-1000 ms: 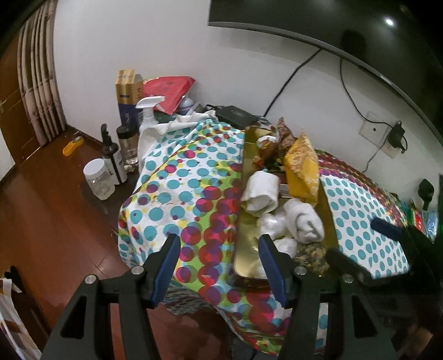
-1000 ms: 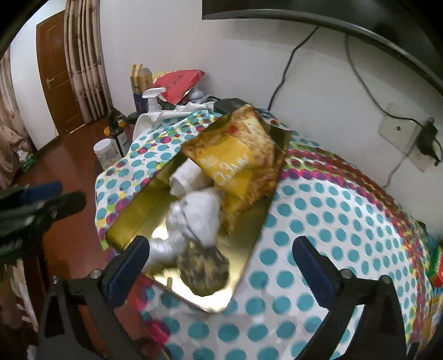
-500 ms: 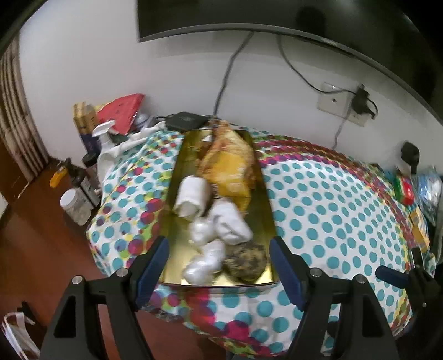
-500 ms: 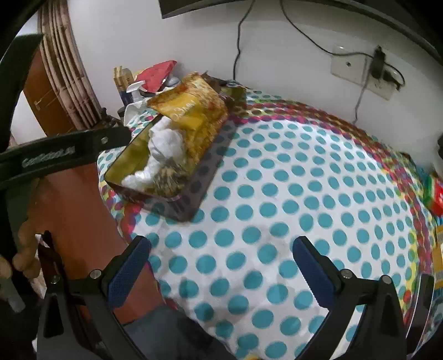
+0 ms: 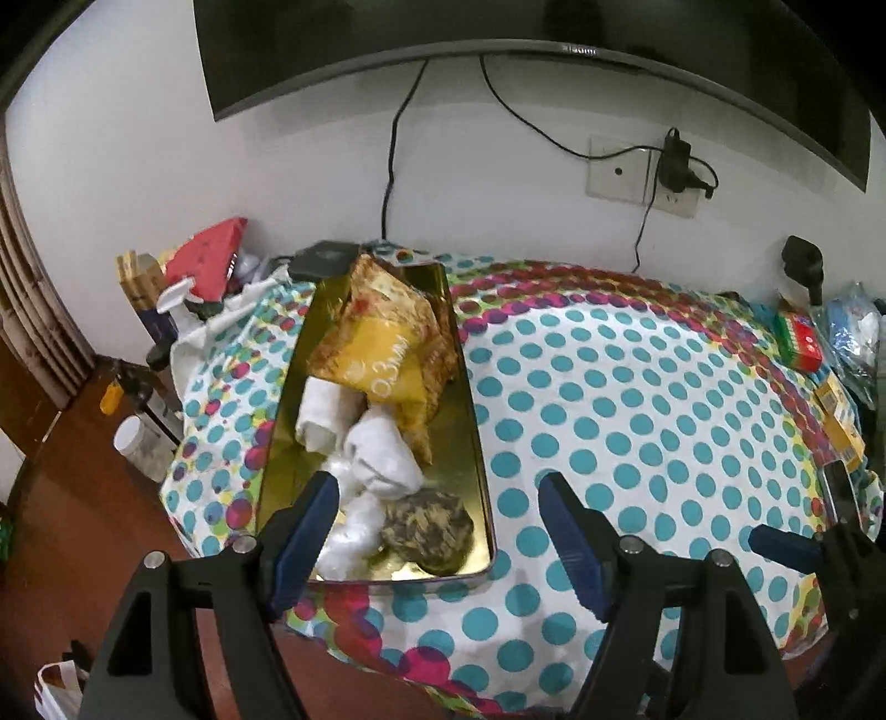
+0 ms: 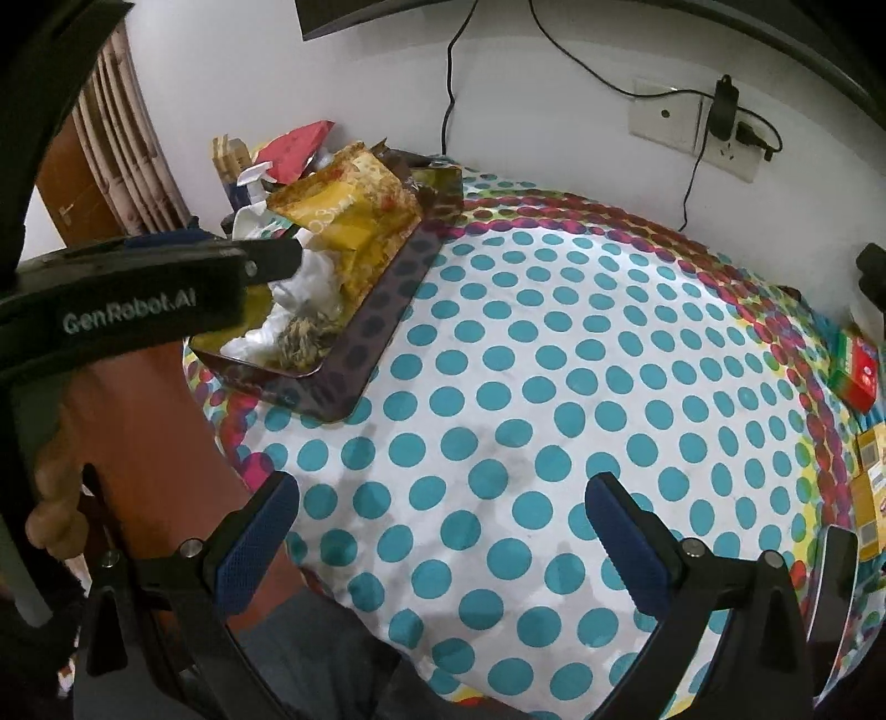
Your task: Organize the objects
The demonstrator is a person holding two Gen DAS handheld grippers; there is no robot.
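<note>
A lived-in home room, table (image 5: 637, 387) under a polka-dot cloth against a white wall, dark television (image 5: 498, 33) mounted above it, wall socket (image 5: 645, 177) with charger just right of that, curtains (image 6: 127, 149) and wooden door (image 6: 66, 183) to its left, household bottles (image 5: 141, 410) on the wooden floor beside it

tablecloth (image 6: 554, 387) bare in middle; tray (image 5: 470, 410) crowds left edge, boxes (image 6: 864, 471) line right.

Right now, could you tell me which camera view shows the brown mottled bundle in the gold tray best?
The left wrist view: the brown mottled bundle lies unobstructed in the gold tray. The right wrist view shows it small and side-on.
</note>
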